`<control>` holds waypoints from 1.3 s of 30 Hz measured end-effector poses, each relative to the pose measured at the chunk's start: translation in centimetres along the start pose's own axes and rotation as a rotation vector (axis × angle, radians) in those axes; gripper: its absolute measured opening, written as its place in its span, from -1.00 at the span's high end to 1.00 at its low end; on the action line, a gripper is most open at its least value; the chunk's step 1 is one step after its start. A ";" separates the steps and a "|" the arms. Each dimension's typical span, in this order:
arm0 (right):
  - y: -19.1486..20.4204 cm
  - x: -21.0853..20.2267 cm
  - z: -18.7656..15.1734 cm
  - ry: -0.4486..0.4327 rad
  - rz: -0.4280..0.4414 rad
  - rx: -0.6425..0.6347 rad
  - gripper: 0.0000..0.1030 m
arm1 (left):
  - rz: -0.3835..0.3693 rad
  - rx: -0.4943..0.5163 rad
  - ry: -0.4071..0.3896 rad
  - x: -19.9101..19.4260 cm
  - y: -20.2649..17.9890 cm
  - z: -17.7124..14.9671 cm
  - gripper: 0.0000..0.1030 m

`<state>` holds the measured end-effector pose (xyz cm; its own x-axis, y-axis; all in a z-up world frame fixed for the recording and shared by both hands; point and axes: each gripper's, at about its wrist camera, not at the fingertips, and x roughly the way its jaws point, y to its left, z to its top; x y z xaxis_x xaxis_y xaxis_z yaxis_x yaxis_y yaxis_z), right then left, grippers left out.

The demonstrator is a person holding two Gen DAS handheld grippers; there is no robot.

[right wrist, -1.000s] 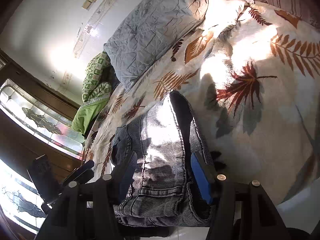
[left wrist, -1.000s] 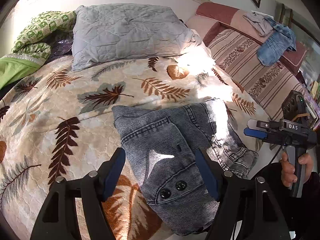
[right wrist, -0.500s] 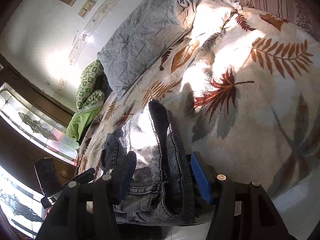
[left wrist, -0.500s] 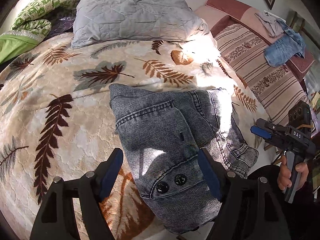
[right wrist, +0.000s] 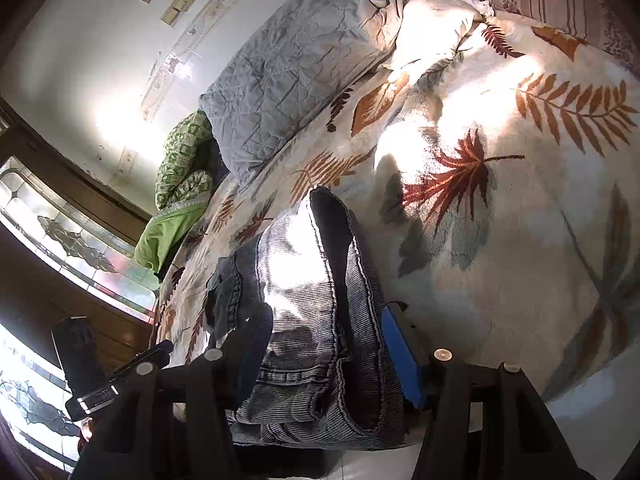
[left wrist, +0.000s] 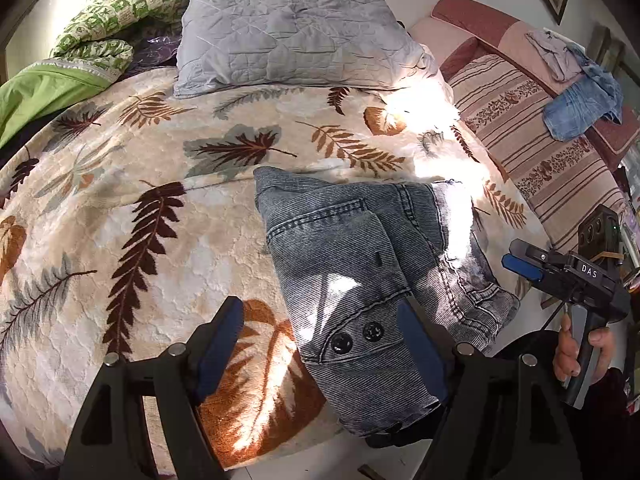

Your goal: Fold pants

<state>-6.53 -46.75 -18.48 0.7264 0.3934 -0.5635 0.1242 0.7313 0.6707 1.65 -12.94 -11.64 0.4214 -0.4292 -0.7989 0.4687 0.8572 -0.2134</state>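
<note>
The folded grey-blue denim pants point(left wrist: 360, 264) lie at the near edge of the bed's cream leaf-print blanket point(left wrist: 140, 240), long axis running from the buttoned waistband away toward the quilted grey pillow point(left wrist: 288, 32). Left tongs point(left wrist: 320, 344) gape wide above the waistband, gripping nothing; right tongs point(right wrist: 324, 348) straddle the folded bundle's end, contact unclear.

The jaws of the left hand-held gripper point(left wrist: 320, 344) are spread a little wider than a second ago. Its view is swung slightly: the folded pants point(left wrist: 372, 280) are now seen more to the right and the leaf-patterned bed cover point(left wrist: 120, 220) fills more of the left. In the right wrist view, the pants point(right wrist: 312, 320) are shifted slightly between the frames.
</note>
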 end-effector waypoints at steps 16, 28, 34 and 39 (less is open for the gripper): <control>-0.6 2.5 1.6 0.088 0.034 0.017 -0.18 | -0.023 -0.074 0.087 2.5 1.2 2.1 -0.56; -1.6 5.6 2.8 0.220 0.035 0.041 -0.18 | -0.230 -0.064 0.174 5.7 0.4 1.5 -0.56; -1.8 7.2 2.6 0.279 0.063 0.054 -0.21 | -0.288 -0.091 0.167 6.4 1.0 1.4 -0.56; -1.3 7.4 2.3 0.286 0.088 0.037 -0.21 | -0.224 -0.128 0.177 7.5 2.2 1.2 -0.56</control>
<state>0.29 -46.04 -22.39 0.5164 0.5993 -0.6117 0.0974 0.6685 0.7373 6.77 -14.55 -17.40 0.1722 -0.5647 -0.8072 0.4286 0.7807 -0.4547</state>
